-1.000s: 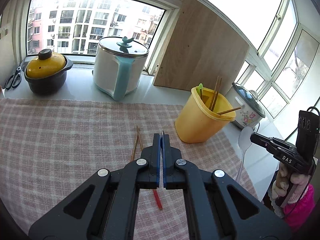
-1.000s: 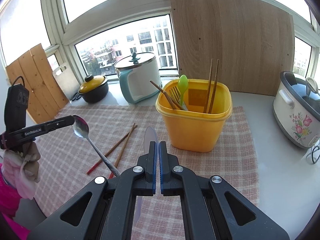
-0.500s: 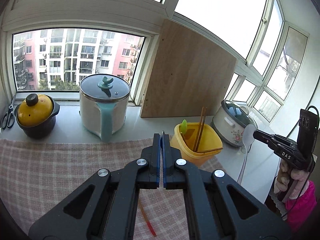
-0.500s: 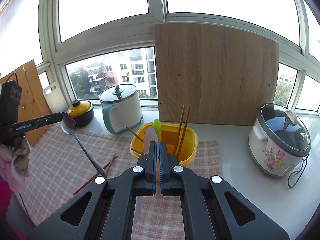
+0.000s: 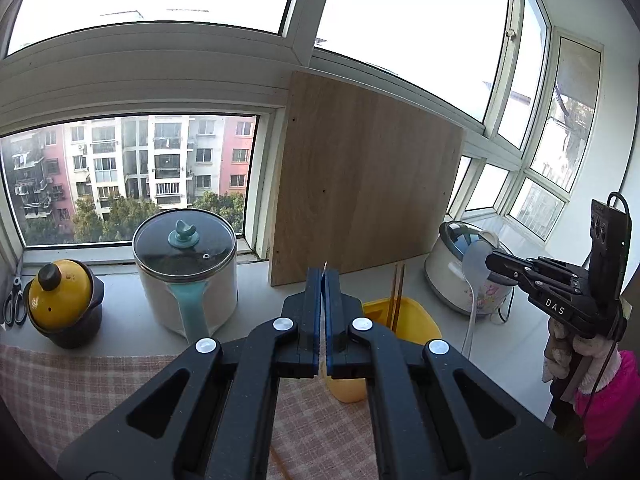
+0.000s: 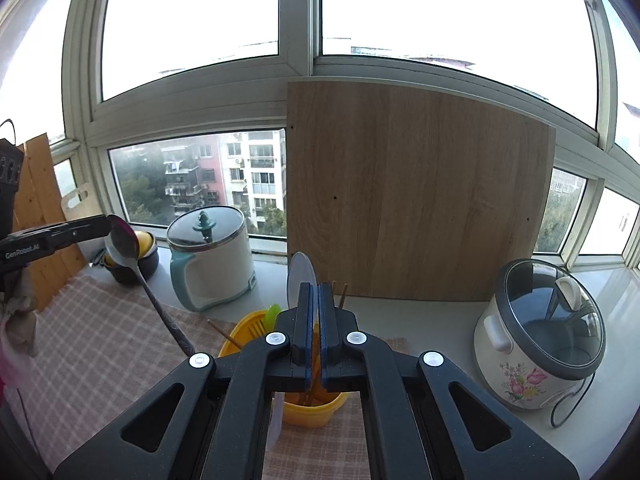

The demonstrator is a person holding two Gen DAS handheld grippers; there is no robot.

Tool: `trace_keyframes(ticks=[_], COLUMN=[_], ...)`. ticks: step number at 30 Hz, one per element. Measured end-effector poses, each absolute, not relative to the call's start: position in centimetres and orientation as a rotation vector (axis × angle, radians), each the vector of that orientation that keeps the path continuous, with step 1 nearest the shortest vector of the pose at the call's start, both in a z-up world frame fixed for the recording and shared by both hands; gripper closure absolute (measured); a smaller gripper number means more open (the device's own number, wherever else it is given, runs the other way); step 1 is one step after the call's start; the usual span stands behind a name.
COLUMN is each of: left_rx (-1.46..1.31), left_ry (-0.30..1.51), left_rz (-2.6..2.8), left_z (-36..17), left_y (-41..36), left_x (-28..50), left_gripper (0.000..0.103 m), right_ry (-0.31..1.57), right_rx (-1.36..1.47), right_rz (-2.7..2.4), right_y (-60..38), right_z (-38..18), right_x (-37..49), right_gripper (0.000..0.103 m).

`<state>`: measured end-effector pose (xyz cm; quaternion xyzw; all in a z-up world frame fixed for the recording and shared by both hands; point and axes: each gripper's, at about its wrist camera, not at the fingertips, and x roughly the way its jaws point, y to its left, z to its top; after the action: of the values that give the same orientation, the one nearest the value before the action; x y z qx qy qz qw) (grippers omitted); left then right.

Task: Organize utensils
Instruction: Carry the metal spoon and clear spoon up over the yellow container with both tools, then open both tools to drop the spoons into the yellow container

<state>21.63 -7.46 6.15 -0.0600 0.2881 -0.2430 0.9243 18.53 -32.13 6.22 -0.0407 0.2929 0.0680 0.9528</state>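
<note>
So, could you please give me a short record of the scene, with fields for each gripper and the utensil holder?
left gripper: shut on the bowl of a metal spoon, handle hanging down
right gripper: shut on a white spoon, handle hanging down
yellow container: stands on the checked cloth
container contents: chopsticks, green spoon, fork
nearby: rice cooker

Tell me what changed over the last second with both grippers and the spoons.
Both grippers rose and tilted up above the yellow bin. The left gripper stays shut on the metal spoon, the right gripper on the white spoon. Nothing was released; bin, pots and chopsticks kept their places.
</note>
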Motion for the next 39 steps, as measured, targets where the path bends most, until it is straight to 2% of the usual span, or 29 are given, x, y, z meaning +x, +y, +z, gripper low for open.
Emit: trace_keyframes(ticks=[16,26,39], left_rx=[-0.061,-0.051,-0.058], left_ry=[0.669,0.711,0.754], left_rz=[-0.504,-0.55,-0.625], left_z=[2.3,0.5,0.0], left_y=[-12.4,-14.8,-16.1], left_x=[25.5,25.5,24.8], left_gripper=[0.103,0.103,0.102], right_ry=[0.578,0.641,0.682], right_rx=[-0.081,-0.041,-0.018], right_rz=[0.089,0.083,0.083], right_y=[-33.3,-34.3,-34.7], right_z=[3.3,0.4,-0.4], right_x=[22.9,23.5,22.8], right_gripper=[0.102,0.102,0.1])
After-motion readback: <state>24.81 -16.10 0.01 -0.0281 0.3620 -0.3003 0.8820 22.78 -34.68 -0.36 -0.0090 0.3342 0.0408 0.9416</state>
